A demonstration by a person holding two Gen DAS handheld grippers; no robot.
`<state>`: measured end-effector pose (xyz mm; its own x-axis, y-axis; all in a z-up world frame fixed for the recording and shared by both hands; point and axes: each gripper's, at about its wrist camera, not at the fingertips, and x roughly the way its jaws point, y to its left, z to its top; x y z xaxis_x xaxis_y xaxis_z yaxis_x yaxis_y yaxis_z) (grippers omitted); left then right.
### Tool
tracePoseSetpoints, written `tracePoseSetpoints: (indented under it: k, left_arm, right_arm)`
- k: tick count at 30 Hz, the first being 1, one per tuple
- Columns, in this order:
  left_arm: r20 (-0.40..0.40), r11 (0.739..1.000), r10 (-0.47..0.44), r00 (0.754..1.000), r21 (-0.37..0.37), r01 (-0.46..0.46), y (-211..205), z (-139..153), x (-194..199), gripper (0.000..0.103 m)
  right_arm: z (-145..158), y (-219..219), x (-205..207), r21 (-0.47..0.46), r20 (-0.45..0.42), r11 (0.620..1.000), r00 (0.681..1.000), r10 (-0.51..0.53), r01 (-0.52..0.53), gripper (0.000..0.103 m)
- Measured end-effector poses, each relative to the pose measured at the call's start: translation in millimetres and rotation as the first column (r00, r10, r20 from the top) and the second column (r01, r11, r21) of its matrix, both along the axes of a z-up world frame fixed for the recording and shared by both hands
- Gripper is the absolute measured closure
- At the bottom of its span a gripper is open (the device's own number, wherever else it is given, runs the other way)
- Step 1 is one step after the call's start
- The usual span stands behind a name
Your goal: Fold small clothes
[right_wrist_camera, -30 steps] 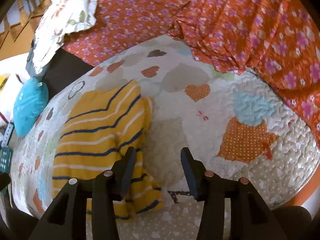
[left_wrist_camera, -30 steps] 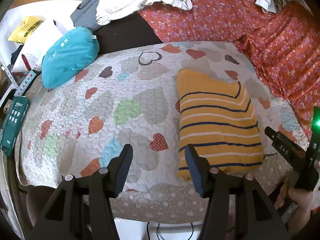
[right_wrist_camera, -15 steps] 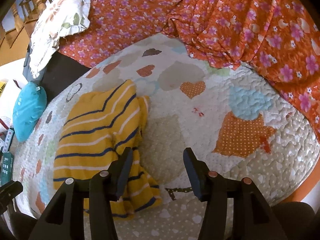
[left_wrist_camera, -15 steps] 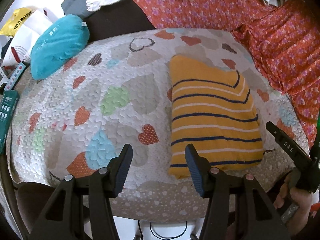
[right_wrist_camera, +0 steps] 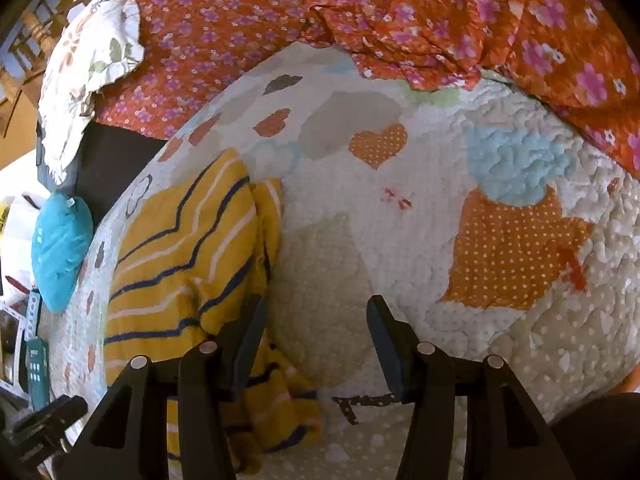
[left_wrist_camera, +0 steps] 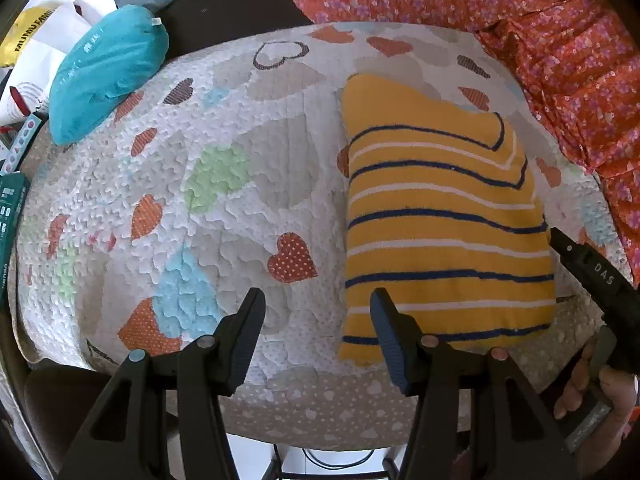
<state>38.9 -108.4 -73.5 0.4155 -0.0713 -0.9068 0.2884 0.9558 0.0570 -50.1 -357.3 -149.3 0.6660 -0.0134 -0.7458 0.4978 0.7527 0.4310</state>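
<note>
A: While both grippers hover, what's below?
B: Heart-print quilt (left_wrist_camera: 224,216), bare stretch on its left. Folded yellow striped top (left_wrist_camera: 440,216) lies right of centre, w/ its near edge by the quilt's front border.
A: Jaws?
B: Left gripper (left_wrist_camera: 316,320) & right gripper (right_wrist_camera: 314,320) both spread, pinching nothing.

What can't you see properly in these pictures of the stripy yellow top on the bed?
- Striped yellow top: in the right wrist view its near corner hides behind the right gripper.
- Yellow bag: cut off by the left wrist view's edge, lettering incomplete.
- Green box: mostly cut off, print too small.
</note>
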Motion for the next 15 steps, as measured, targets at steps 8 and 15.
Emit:
tracePoseSetpoints:
  k: [8, 15]
  left_arm:
    - [-0.011, 1.0, -0.01, 1.0, -0.005, 0.01, -2, -5, 4, 0.049]
    - [-0.016, 1.0, 0.002, 1.0, -0.013, -0.002, 3, -6, 5, 0.049]
  right_arm:
    - [-11, -9, -2, 0.054, -0.019, 0.998, 0.999, -0.036, 0.037, 0.046]
    - [-12, -6, 3, 0.03, -0.028, 0.999, 0.999, -0.027, 0.028, 0.042]
